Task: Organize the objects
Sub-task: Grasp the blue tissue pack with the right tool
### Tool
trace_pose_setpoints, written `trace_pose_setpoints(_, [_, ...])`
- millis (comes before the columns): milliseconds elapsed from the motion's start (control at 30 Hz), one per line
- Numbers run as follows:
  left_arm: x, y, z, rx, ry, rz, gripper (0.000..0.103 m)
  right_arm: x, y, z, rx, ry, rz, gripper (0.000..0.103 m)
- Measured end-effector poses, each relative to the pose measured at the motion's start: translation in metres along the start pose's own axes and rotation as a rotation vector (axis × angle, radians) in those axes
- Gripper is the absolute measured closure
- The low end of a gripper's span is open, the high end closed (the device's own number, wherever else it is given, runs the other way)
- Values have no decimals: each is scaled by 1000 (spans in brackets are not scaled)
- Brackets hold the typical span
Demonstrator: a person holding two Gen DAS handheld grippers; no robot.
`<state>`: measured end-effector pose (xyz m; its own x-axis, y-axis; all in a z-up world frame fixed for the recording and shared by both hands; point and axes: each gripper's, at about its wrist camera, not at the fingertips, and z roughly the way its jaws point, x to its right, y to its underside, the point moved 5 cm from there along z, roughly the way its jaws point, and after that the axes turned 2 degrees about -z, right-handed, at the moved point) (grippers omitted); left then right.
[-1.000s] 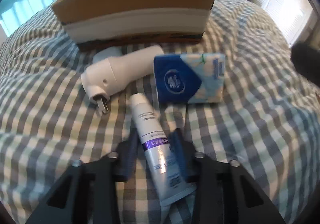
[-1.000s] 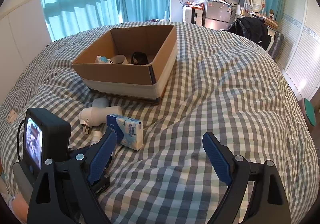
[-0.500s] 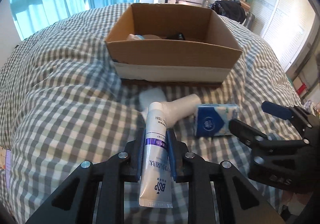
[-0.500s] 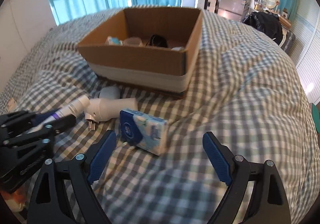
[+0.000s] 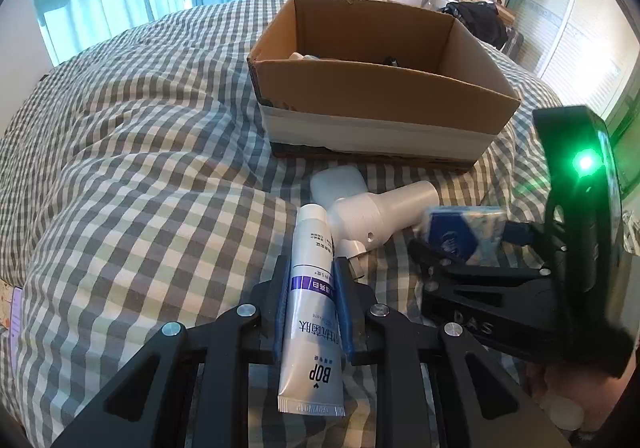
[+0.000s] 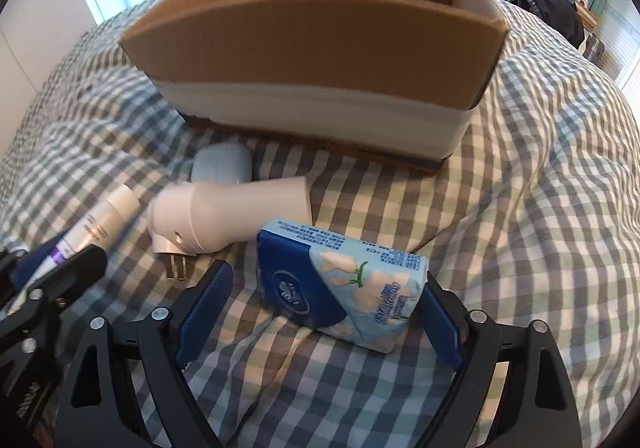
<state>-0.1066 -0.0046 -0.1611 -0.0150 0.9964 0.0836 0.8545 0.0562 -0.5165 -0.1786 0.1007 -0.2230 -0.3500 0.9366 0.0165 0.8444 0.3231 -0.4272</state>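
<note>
My left gripper point(image 5: 310, 268) is shut on a white tube with a purple band point(image 5: 311, 304), held above the checked bed cover. The tube also shows in the right wrist view point(image 6: 96, 226). My right gripper point(image 6: 326, 288) is open, its jaws either side of a blue tissue pack point(image 6: 344, 288) that lies on the bed; the right pad touches the pack's end. The pack shows in the left wrist view point(image 5: 460, 228). A white plug-in device point(image 6: 228, 216) lies between tube and pack. An open cardboard box point(image 5: 380, 88) stands behind.
A small pale case point(image 6: 222, 168) lies by the box's front wall point(image 6: 320, 48). The box holds several small items point(image 5: 304, 57). The checked cover point(image 5: 140, 168) spreads to the left. A dark bag point(image 5: 480, 18) and furniture stand beyond the bed.
My left gripper closed on the tube and lifted it off the bed. My right gripper moved down and forward until its jaws straddle the tissue pack.
</note>
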Motion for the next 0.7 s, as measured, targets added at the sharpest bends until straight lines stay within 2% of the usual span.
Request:
trace_pose_setpoints(100, [0, 0, -3, 3, 3, 0, 82, -2, 3, -5, 15, 2, -15, 37])
trace_pose_setpoints(267, [1, -1, -11, 9, 11, -1, 82, -6, 6, -28, 65, 20, -38, 39])
trace_pose_setpoints(433, [2, -4, -30, 34, 17, -4, 82, -7, 9, -64, 114, 6, -52, 40])
trace_pose_setpoints(700, [13, -14, -64, 92, 55, 17, 82, -5, 6, -125, 201, 43, -75, 40])
